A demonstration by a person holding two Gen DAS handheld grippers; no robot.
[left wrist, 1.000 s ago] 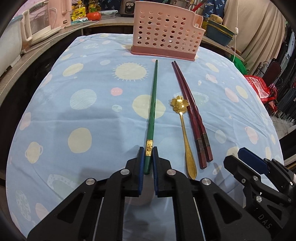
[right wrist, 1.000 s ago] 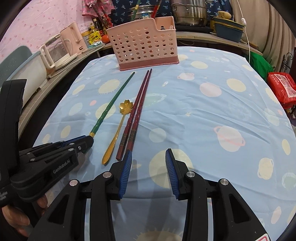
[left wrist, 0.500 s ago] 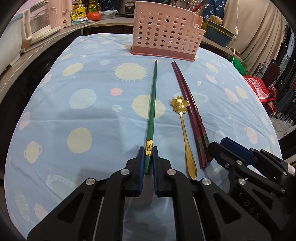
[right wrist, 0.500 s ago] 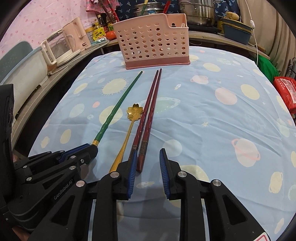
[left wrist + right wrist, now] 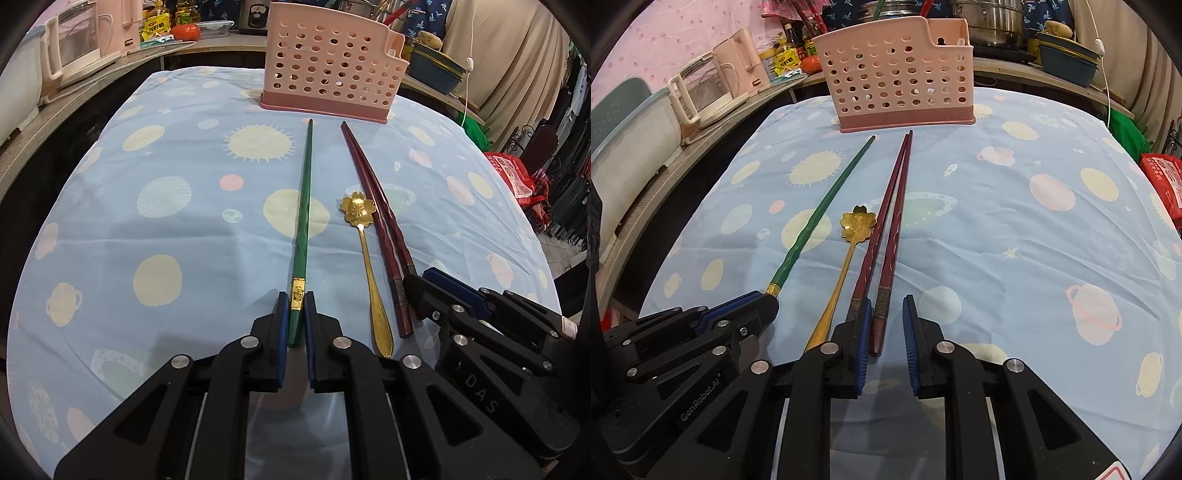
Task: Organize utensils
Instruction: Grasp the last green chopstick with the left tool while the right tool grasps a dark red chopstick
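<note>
A green chopstick [image 5: 303, 218] lies on the blue tablecloth, tip toward the pink perforated basket [image 5: 328, 62]. My left gripper [image 5: 294, 306] is shut on its near end, still on the cloth. A gold flower spoon [image 5: 364, 251] and two dark red chopsticks [image 5: 384, 229] lie to the right. In the right wrist view my right gripper [image 5: 884, 314] is open, with the near end of one red chopstick [image 5: 886, 273] between its fingers and the other red chopstick [image 5: 866, 266] just outside the left finger. The spoon [image 5: 849, 251] and the green chopstick [image 5: 820, 214] lie to the left.
The basket [image 5: 897, 70] stands at the far end of the table. A kettle [image 5: 701, 88], bottles and pots sit on the counters behind. A red bag [image 5: 1163, 181] is off the table's right edge. The left gripper's body [image 5: 694, 332] is close beside my right gripper.
My right gripper moved left and forward and narrowed, so that it now straddles the near end of a red chopstick. The left gripper stayed shut on the green chopstick.
</note>
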